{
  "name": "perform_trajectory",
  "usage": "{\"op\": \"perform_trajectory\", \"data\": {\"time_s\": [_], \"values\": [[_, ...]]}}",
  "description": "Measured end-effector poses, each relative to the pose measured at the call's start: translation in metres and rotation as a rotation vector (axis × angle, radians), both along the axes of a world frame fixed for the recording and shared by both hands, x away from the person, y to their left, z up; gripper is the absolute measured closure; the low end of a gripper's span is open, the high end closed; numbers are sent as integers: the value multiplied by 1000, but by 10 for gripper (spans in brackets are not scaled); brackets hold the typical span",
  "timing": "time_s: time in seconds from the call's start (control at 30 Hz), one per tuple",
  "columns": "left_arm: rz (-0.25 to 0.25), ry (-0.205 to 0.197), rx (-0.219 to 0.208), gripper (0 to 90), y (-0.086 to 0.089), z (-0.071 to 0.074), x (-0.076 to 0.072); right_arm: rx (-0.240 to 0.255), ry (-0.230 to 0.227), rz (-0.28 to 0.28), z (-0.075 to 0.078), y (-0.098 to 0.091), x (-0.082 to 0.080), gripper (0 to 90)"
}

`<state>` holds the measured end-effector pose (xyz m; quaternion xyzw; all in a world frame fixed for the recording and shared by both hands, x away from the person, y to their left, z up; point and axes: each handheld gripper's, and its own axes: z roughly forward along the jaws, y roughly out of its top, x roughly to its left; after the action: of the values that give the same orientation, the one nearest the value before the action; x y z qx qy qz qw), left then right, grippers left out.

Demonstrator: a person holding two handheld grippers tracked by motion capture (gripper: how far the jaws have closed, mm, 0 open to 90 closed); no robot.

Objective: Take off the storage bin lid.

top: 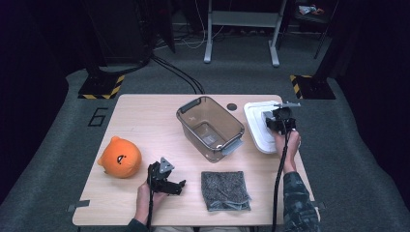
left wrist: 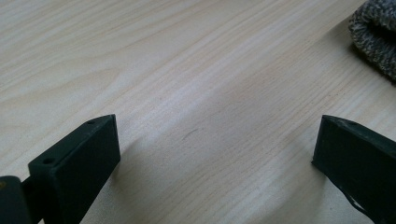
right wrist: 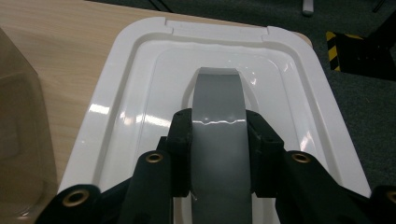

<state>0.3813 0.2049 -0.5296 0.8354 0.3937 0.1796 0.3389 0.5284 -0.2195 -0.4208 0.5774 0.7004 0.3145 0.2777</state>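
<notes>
In the right gripper view, the right gripper (right wrist: 218, 140) has its jaws pinching a grey roll of tape (right wrist: 218, 121) by its flat sides. The roll's lower part is cut off at the bottom of the frame, and its far end stands over the white plastic lid (right wrist: 140, 93), though whether it touches the lid is hard to tell. In the high view the roll is hidden under that gripper (top: 279, 118), right of centre.

The left gripper (top: 167, 182), at lower centre-left, has its jaws spread over the bare light wooden desk (left wrist: 187, 70), nothing between them. A speckled grey folded cloth (top: 225, 190) lies just right of it, cut off in the upper right of the left gripper view. A clear brownish plastic tub (top: 210, 126) stands in the middle of the desk, left of the lid. An orange plush toy (top: 120, 157) sits at the left.
</notes>
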Motion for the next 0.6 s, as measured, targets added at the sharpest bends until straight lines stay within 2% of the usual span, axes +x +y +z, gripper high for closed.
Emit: {"op": "perform_trajectory", "data": {"time_s": [0.13,0.23,0.6], "values": [[0,0,-1,3,0,0,0,7,6,-10,-7,2,2,665],[0,1,0,3,0,0,0,20,18,-31,-20,3,4,665],[0,0,0,3,0,0,0,11,49,-61,-44,8,13,664]]}}
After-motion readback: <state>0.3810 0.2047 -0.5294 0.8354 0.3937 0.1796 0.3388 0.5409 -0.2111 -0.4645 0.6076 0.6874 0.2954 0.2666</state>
